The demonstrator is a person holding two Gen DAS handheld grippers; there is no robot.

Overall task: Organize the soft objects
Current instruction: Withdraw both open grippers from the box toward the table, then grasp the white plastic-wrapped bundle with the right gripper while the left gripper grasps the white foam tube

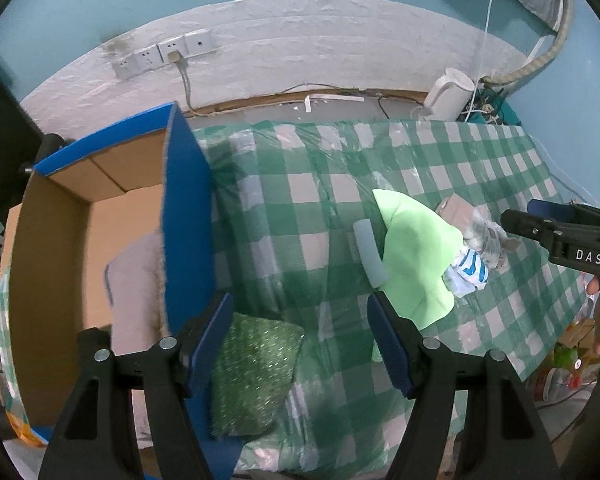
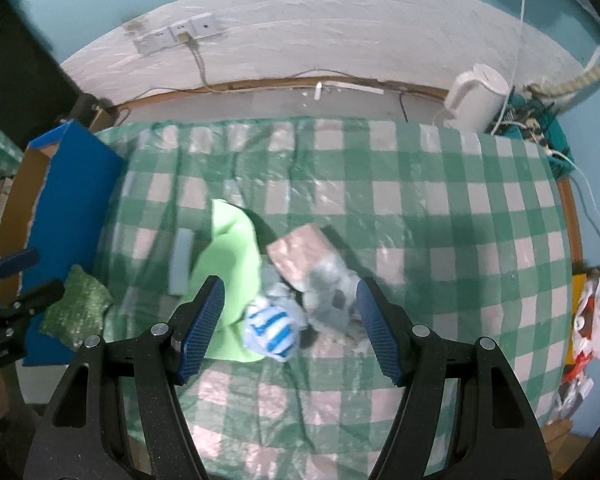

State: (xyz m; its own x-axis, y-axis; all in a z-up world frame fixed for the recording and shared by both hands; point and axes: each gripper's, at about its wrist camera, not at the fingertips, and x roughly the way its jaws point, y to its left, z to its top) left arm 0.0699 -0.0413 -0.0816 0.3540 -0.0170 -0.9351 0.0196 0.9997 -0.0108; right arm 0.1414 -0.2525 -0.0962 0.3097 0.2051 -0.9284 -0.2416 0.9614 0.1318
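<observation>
Left gripper (image 1: 300, 344) spread wide, nothing held, hanging over the checked cloth (image 1: 300, 208) with a green sparkly pad (image 1: 256, 376) just inside its left finger. Cardboard box (image 1: 52, 280) with blue flaps right beside that. Right gripper (image 2: 290, 326) also wide and empty, hovering above the pile: striped ball (image 2: 272, 334), grey plush (image 2: 328, 300), lime cloth (image 2: 228, 268), pale foam strip (image 2: 180, 268). White kettle (image 2: 478, 96) way back near the wall.

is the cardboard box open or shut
Open. The cardboard box has its blue flap standing up, and its brown inside shows, with a pale soft thing lying in it.
</observation>
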